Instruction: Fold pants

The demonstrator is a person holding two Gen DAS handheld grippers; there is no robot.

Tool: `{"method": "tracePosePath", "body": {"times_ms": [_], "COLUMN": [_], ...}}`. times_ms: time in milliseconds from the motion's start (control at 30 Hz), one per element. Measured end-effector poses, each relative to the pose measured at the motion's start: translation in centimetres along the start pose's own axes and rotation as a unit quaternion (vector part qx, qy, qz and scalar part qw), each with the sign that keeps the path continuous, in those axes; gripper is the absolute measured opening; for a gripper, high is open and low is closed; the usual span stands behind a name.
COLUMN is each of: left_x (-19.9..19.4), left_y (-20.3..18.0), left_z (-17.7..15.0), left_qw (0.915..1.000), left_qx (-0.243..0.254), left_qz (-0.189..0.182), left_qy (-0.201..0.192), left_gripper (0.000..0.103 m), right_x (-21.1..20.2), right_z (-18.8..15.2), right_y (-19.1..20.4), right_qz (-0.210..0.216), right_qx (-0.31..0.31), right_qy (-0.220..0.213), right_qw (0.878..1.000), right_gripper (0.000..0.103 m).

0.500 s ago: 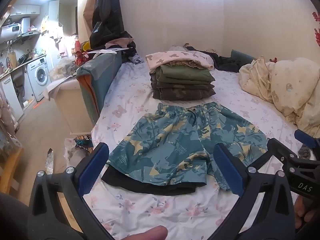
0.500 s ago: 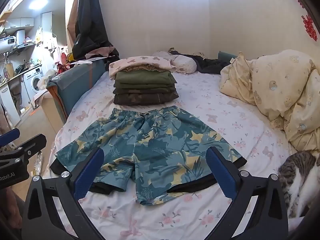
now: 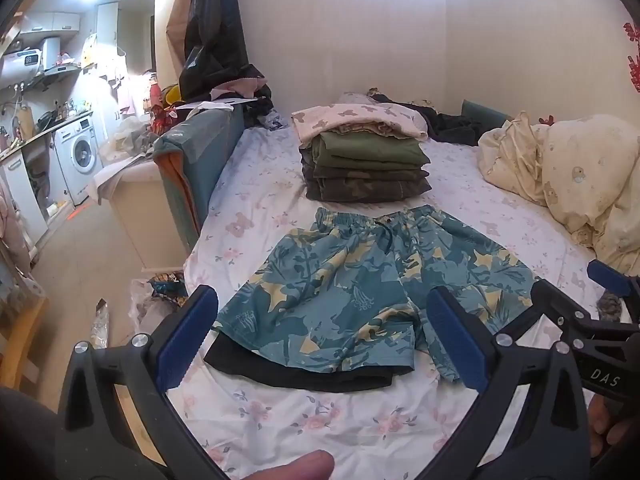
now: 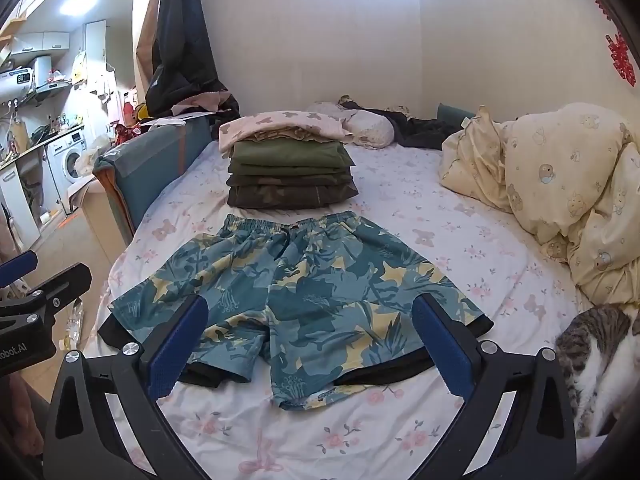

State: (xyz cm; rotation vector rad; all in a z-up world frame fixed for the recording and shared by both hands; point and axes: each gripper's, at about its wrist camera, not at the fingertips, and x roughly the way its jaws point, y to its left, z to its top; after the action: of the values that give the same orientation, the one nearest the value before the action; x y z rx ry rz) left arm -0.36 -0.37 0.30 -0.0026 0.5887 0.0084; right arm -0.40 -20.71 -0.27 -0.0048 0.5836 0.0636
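Blue-green floral shorts [image 3: 360, 284] with a black lining lie flat on the flowered bed sheet, waistband away from me, legs towards me; they also show in the right wrist view [image 4: 296, 292]. My left gripper [image 3: 320, 338] is open and empty, held above the near hem of the left leg. My right gripper [image 4: 310, 342] is open and empty, held above the near hems at the middle and right leg. Neither touches the cloth.
A stack of folded clothes [image 3: 360, 160] sits just beyond the waistband. A cream duvet [image 4: 560, 184] is heaped at the right. A tabby cat [image 4: 592, 360] lies at the bed's near right. The bed's left edge [image 3: 200, 240] drops to the floor.
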Motion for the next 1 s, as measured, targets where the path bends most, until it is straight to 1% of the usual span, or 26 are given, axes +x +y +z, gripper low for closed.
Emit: {"method": "tracePosePath", "body": {"times_ms": [833,1000], "left_x": [0.08,0.19], "left_y": [0.17,0.26], "left_z": [0.14,0.09], "left_qw": [1.0000,1.0000], "left_qx": [0.005,0.006], "left_qz": [0.000,0.006], "left_qy": [-0.002,-0.005], "left_gripper": [0.103,0.103], "right_x": [0.09,0.07], "right_z": [-0.14,-0.16], "right_y": [0.08,0.07], "right_qz": [-0.004,-0.004], "right_qx": [-0.002,-0.001], "right_qy": [0.002,0.002], "right_qw": [1.000,1.000], "right_gripper": [0.103,0.103]}}
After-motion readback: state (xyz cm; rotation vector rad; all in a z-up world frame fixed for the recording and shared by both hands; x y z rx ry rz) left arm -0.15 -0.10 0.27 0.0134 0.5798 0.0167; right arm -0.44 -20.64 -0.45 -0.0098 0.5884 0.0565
